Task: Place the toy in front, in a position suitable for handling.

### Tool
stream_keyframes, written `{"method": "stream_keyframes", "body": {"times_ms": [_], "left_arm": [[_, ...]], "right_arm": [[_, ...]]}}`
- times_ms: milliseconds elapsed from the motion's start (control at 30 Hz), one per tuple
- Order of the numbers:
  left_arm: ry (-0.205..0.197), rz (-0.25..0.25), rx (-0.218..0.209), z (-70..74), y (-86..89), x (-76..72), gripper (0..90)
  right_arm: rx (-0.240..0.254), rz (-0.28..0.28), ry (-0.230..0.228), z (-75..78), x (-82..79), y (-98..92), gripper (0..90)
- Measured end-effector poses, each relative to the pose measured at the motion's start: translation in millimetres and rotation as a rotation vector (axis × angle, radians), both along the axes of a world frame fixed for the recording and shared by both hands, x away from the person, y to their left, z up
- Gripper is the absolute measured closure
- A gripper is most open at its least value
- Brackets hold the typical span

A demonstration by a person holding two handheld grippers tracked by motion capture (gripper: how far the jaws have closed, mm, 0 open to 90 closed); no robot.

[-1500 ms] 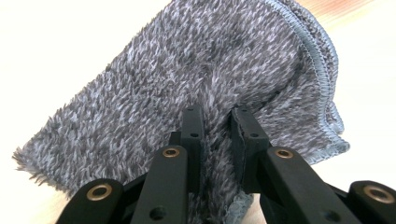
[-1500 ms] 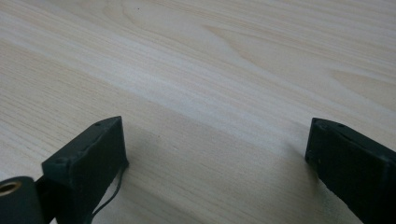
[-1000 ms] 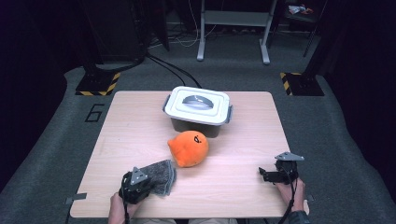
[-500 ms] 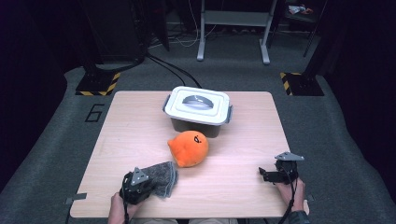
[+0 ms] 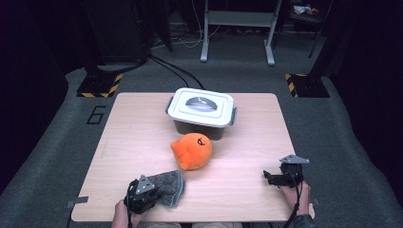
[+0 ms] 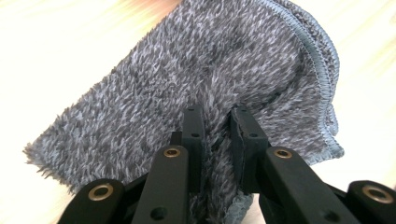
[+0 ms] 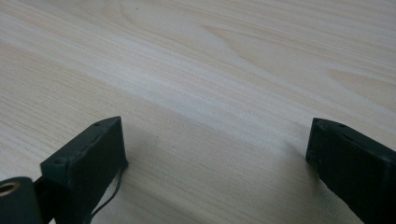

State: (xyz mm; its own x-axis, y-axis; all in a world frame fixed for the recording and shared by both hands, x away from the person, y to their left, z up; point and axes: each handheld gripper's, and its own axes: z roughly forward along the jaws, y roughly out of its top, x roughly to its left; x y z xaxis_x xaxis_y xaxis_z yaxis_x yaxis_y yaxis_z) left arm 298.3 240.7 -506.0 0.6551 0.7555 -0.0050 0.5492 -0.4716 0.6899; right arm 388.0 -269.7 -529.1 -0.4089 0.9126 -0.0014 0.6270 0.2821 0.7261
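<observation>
Plush toy (image 5: 192, 150) lies between lidded box (image 5: 201, 112) behind and cloth (image 5: 167, 186) in front.

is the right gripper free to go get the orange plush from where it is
Probably yes: the right gripper is open and empty, and bare table lies between it and the orange plush, nothing in the way.

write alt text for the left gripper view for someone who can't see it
The left tool is shut on a fold of a fluffy grey cloth, its two black jaws pinching the pile near the bottom of the picture. The cloth has a stitched hem along its right edge and lies on a pale wooden table.
</observation>
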Motion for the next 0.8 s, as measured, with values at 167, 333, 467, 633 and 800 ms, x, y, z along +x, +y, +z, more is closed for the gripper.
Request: {"method": "stream_keyframes", "body": {"times_ms": [167, 333, 467, 633, 800], "left_arm": [[-0.042, -0.014, -0.013, 7.6, -7.5, -4.5, 79.1], [-0.054, -0.043, -0.034, 14.4, -15.2, -8.0, 79.5], [-0.062, -0.067, -0.045, 18.3, -22.1, -10.6, 79.4], [-0.057, -0.106, -0.052, 19.6, -32.7, -10.8, 79.4], [-0.060, -0.154, -0.048, 20.9, -47.7, -7.9, 79.3]], "right_arm": [[0.000, 0.000, 0.000, 0.0, 0.0, 0.0, 3.9], [-0.002, -0.001, -0.001, -0.1, 0.1, -0.1, 3.9], [-0.002, 0.003, -0.003, -0.1, 0.3, -0.2, 3.9], [0.001, -0.001, 0.000, 0.0, 0.1, 0.1, 3.9], [0.001, -0.001, 0.000, -0.1, 0.1, 0.1, 3.9]]}}
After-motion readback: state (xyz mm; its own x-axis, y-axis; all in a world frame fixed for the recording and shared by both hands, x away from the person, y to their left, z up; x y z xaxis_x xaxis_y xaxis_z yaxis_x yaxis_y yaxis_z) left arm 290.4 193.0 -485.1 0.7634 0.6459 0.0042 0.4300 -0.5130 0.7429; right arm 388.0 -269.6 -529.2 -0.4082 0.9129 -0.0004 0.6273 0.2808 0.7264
